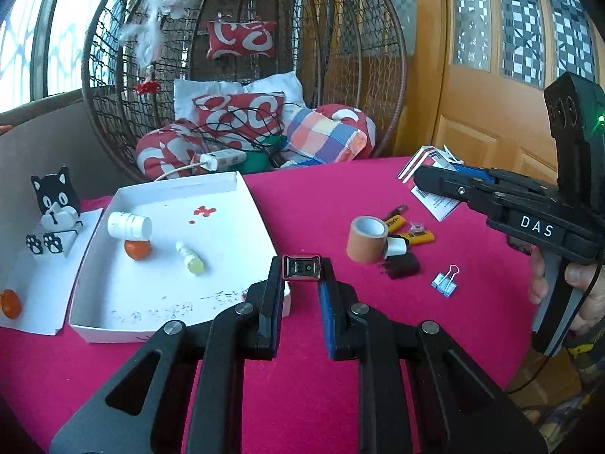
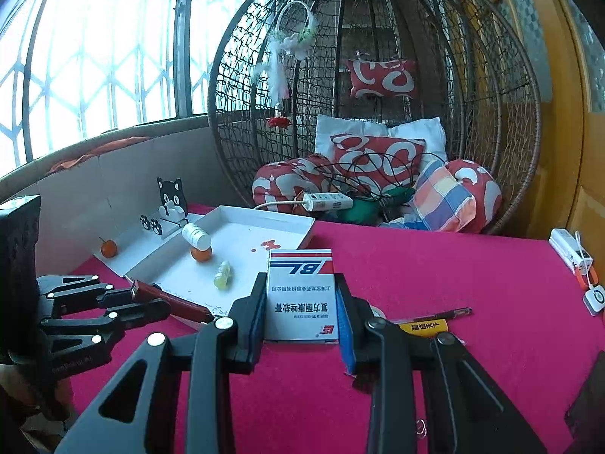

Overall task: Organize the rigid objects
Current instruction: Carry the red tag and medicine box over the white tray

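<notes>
above the pink cloth (image 1: 302, 196) we hold two things clear of the table, so the step in hand looks like the carry toward the white tray (image 1: 242, 183). our left gripper (image 1: 301, 287) is pinched nearly closed on a small red-edged black device (image 1: 301, 266), held end-on between the pads, just over the tray's near corner. our right gripper (image 2: 301, 302) is clamped on a white medicine box (image 2: 300, 295) with red and blue stripes, its jaws only as far apart as the box is wide.

inside the tray lie a white bottle (image 1: 129, 226) on its side, an orange ball (image 1: 137, 249) touching it, and a small yellow vial (image 1: 191, 258). we judge the next move calls for lowering each piece onto bare tray floor, away from the ball that could roll, and opening only once it rests.

well to the right on the cloth wait a roll of tan tape (image 1: 366, 238), yellow lighters (image 1: 410, 232), a black plug (image 1: 402, 265) and a binder clip (image 1: 446, 282). a cat-shaped stand (image 1: 56, 204) sits on the tray's open lid, beside a second orange ball (image 1: 10, 302). behind the table hangs a wicker egg chair (image 1: 340, 56) full of red cushions, with a window to the left and an orange door (image 1: 472, 106) to the right.
</notes>
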The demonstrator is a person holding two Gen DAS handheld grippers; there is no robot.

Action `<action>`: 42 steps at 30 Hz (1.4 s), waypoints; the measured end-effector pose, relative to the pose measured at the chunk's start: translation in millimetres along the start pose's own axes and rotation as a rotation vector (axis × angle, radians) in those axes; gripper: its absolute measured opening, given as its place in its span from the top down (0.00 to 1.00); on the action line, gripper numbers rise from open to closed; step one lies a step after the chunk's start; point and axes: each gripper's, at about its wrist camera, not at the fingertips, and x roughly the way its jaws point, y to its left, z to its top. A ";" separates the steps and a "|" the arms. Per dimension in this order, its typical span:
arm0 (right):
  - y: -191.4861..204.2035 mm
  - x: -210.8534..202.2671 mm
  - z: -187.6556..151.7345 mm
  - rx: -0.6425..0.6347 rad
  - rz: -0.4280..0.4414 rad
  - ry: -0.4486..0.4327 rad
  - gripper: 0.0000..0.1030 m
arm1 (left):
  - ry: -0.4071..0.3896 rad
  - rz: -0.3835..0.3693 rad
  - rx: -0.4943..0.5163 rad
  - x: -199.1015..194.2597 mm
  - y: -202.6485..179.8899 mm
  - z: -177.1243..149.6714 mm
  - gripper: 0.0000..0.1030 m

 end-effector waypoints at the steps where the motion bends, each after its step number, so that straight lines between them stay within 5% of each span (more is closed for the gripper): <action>1: 1.0 0.3 -0.1 0.000 0.001 0.000 0.70 | -0.002 0.001 -0.004 -1.0 1.7 -0.2 0.84; 16: 20.2 14.8 14.8 -0.040 0.029 0.014 0.70 | -0.045 0.028 -0.054 -16.1 28.2 1.7 0.84; 29: 53.3 51.6 41.6 -0.101 0.081 0.033 0.70 | -0.098 0.130 -0.112 -29.6 86.4 14.1 0.84; 42: 83.9 124.0 60.4 -0.107 0.101 0.110 0.70 | -0.085 0.192 -0.131 10.8 134.3 52.9 0.84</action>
